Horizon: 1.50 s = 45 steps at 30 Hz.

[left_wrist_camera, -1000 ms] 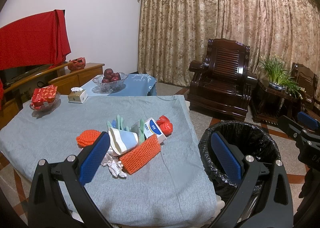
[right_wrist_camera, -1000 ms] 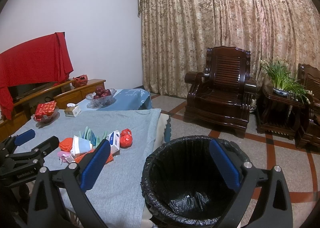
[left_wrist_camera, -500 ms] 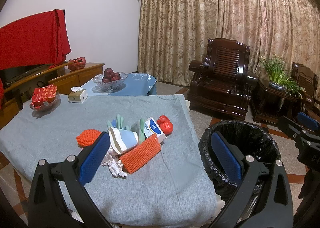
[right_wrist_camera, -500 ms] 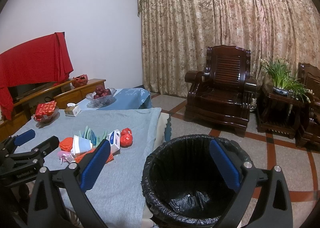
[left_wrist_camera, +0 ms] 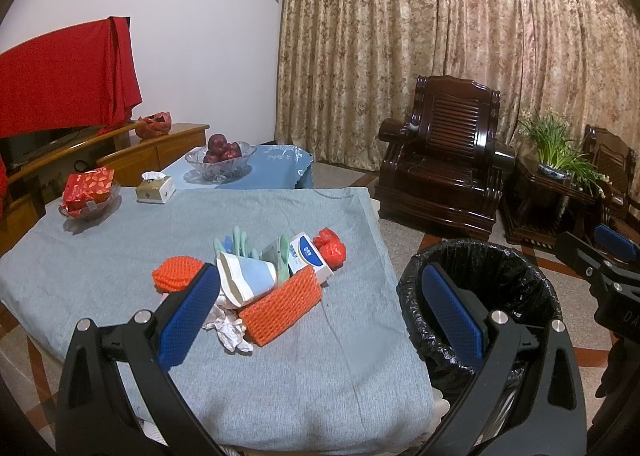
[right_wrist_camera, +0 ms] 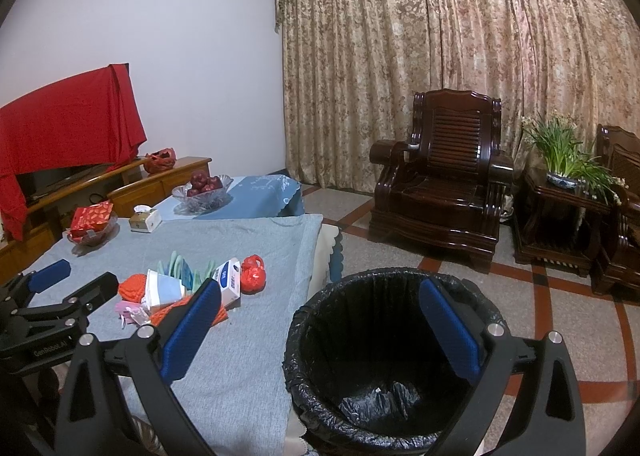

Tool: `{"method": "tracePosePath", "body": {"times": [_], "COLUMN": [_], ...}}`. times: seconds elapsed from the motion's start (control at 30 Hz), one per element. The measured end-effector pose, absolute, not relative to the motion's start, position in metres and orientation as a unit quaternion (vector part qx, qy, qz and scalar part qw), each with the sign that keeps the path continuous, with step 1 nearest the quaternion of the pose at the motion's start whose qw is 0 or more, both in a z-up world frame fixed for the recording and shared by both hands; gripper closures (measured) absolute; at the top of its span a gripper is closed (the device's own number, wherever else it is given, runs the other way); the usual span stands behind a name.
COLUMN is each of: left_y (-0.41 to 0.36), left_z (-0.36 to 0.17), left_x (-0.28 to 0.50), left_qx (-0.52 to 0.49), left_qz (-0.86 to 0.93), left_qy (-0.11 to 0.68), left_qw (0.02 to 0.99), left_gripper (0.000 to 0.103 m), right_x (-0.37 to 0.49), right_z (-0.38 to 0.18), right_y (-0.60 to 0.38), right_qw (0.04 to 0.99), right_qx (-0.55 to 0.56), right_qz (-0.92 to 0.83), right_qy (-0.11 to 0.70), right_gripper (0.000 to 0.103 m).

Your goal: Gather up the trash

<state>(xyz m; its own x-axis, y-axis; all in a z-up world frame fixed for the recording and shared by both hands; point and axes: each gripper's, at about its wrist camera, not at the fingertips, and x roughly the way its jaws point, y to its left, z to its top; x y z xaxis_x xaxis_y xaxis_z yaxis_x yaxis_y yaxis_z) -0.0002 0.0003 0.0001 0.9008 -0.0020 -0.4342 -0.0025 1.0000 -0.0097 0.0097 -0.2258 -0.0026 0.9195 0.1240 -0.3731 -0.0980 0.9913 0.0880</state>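
A heap of trash lies on the grey tablecloth (left_wrist_camera: 280, 376): an orange foam net (left_wrist_camera: 282, 305), a second orange net (left_wrist_camera: 174, 274), a tipped paper cup (left_wrist_camera: 248, 280), a crumpled white tissue (left_wrist_camera: 230, 330), a blue-and-white box (left_wrist_camera: 308, 254), a red plastic bag (left_wrist_camera: 330, 248) and green gloves (left_wrist_camera: 236, 240). My left gripper (left_wrist_camera: 320, 308) hovers open in front of the heap, holding nothing. My right gripper (right_wrist_camera: 320, 326) is open above the black-lined bin (right_wrist_camera: 384, 356), whose bottom shows only the liner. The same heap, with its red bag (right_wrist_camera: 254, 274), sits left of the bin.
At the table's far side stand a tissue box (left_wrist_camera: 154, 188), a glass dish with a red packet (left_wrist_camera: 90, 192) and a glass fruit bowl (left_wrist_camera: 220, 156). A dark wooden armchair (right_wrist_camera: 440, 184) and a side table with a plant (right_wrist_camera: 564, 176) stand beyond the bin on tiled floor.
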Motion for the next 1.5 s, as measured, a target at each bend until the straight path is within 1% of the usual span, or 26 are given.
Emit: {"method": "tracePosePath", "body": {"times": [0.4,0.67,0.87,1.07,1.23,1.37,1.5], "left_y": [0.002,0.020,0.066,0.119,0.145,0.164,0.184], "left_z": [-0.002,-0.012,-0.026,-0.046,-0.064,-0.081,-0.093], "left_x": [0.000,0.009,0.016,0.022,0.029,0.038,0.046], "left_qx": [-0.007,-0.012,-0.011,-0.009,-0.009,-0.019,-0.033], "left_qz": [0.001,0.011,0.074,0.131,0.145,0.150,0.158], "left_qy": [0.225,0.239,0.236,0.247,0.259,0.273,0.285], "left_qw": [0.974,0.971,0.969,0.960,0.955,0.950,0.945], "left_gripper": [0.005,0.005,0.005,0.005,0.005,0.005,0.005], "right_x": [0.016,0.029,0.054,0.087,0.119,0.135,0.151], "right_z": [-0.013,-0.014,-0.027,-0.053,-0.082,-0.102,-0.116], "right_y": [-0.221,-0.213,-0.187,-0.142,-0.098,-0.063,-0.040], "right_qw": [0.978,0.975,0.970,0.961,0.946,0.937,0.928], "right_qx": [0.035,0.032,0.028,0.025,0.028,0.011,0.019], "right_qz": [0.058,0.070,0.100,0.145,0.178,0.194,0.200], "right_qy": [0.199,0.207,0.219,0.233,0.269,0.291,0.315], "right_gripper": [0.006,0.006,0.006,0.006,0.006,0.006,0.006]}}
